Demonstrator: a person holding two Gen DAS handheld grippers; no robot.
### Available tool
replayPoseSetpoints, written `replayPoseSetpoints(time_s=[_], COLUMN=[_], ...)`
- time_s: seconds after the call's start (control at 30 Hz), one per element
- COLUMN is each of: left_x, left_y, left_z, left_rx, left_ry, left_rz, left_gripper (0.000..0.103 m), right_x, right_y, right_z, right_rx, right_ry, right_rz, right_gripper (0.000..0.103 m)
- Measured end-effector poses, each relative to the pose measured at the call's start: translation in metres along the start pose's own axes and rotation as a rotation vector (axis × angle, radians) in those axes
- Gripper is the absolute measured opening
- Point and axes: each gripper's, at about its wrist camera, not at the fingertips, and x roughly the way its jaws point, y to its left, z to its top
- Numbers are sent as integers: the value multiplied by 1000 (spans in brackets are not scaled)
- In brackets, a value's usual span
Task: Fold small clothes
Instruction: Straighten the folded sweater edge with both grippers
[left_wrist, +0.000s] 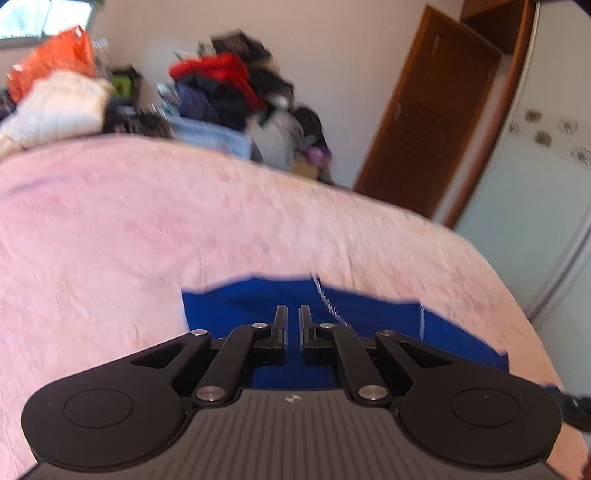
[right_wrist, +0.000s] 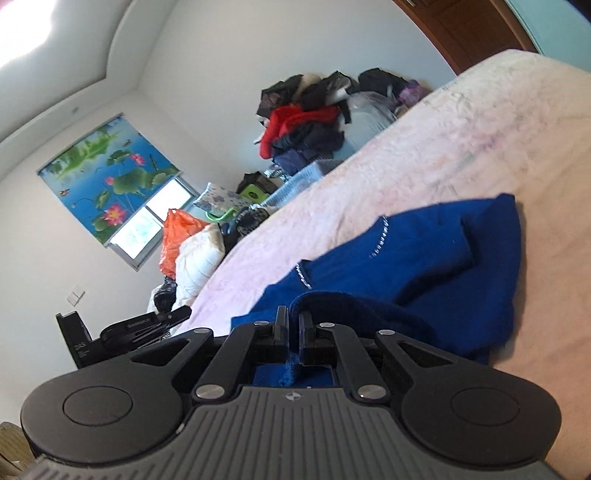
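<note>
Edges of the small royal-blue knit garment sit pinched in my closed right gripper and closed left gripper, so I judge both can carry 1 fold across the pink fleece bedspread.

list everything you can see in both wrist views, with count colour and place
blue garment: one, royal blue with a pale stitched trim, crumpled on the bed just ahead of both grippers
bed cover: one, pale pink, fills the middle of both views
clothes pile: one heap, red, navy and black, by the far wall beyond the bed
orange bag: one, orange, at the far edge of the bed near the window
white bundle: one, cream, beside the orange bag
window blind: one, blue with green leaves and pink lotus flowers, on the far wall
door: one, brown wood, past the bed
left gripper: one, black, shut, over the garment
right gripper: one, black, shut on a fold of the garment
</note>
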Motion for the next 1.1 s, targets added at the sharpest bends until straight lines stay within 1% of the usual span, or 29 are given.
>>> replayPoseSetpoints(time_s=[0.07,0.1,0.17,0.2,0.23,0.27,0.3,0.33,0.4,0.43,0.53,0.57,0.6,0.63,0.67,0.7,0.77,0.83,0.97,1.1], left_x=[-2,-2,0,1,3,5,6,7,12,17,40,48,51,52,52,53,46,35,8,-10], left_y=[9,12,21,25,30,32,33,32,26,22,13,11,10,7,4,1,-2,-6,-12,-17], left_z=[-9,-14,-23,-28,-33,-37,-40,-42,-41,-41,-46,-49,-52,-54,-56,-57,-56,-50,-24,1], left_rx=[0,8,14,5,-8,-19,-22,-10,39,59,123,131,142,161,184,192,197,213,177,146], left_ry=[45,68,113,128,142,144,131,121,104,98,124,139,149,152,177,201,189,158,80,-13], left_rz=[-30,-31,-41,-52,-65,-78,-84,-84,-109,-105,-81,-46,-35,-52,-69,-77,-69,-70,-138,-168], left_gripper=[5,8,20,40,68,77,80,80,80,80,80,79,72,40,22,10,9,9,9,9], right_x=[3,5,7,8,8,9,9,10,11,12,13,13,13,12,12,11,10,8,6,4], right_y=[-5,-6,-8,-8,-8,-7,-7,-7,-5,-5,-3,-3,-3,-2,-2,-3,-5,-6,-4,-3], right_z=[0,1,2,2,2,1,0,-1,-3,-4,-5,-5,-5,-6,-5,-5,-2,0,7,18], right_rx=[16,18,20,18,16,16,17,17,14,15,14,15,13,10,7,6,9,9,-1,-4], right_ry=[-3,-2,1,5,8,12,14,16,23,26,30,29,28,26,25,23,13,-2,-33,-73], right_rz=[-3,-9,-14,-13,-14,-15,-17,-19,-19,-20,-21,-22,-23,-26,-31,-36,-46,-46,-46,-42], right_gripper=[8,8,8,8,8,8,8,8,8,8,8,8,8,8,8,8,8,8,8,8])
